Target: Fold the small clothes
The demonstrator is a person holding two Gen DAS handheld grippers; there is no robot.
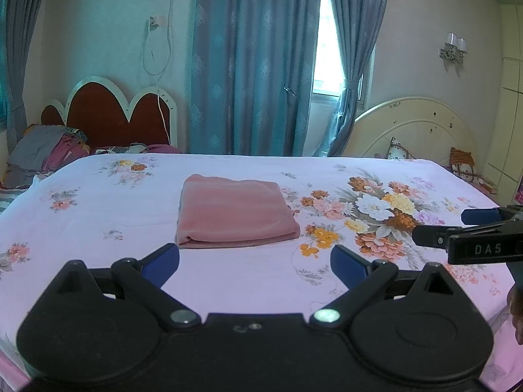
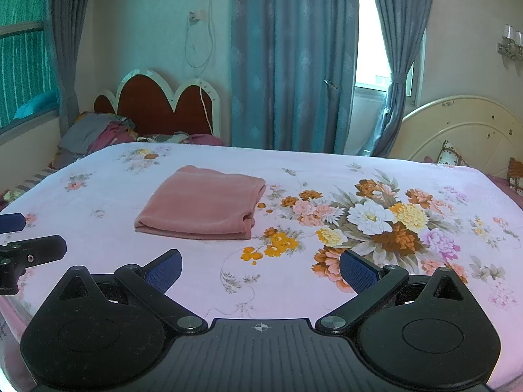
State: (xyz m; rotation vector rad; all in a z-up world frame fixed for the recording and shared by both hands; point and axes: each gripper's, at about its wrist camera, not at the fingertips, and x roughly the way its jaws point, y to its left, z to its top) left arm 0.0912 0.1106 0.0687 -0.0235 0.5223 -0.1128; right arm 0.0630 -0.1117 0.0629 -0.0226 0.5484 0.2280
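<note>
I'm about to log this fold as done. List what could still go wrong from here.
1. The pink garment lies folded, but its right end shows loose layered edges; a nudge there might open it.
2. Both hand-held grippers, left and right, sit open close in front of it; moving forward could snag the near fold.
3. The floral bedsheet is soft, so pressing nearby could shift the stack.

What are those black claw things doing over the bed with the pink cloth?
A person is holding two grabber tools to fold small clothes. The pink cloth already lies folded into a neat rectangle on the flowery bedsheet. Both the left gripper and the right gripper hover just in front of it with fingers spread open, holding nothing. Neither one touches the cloth.
</note>
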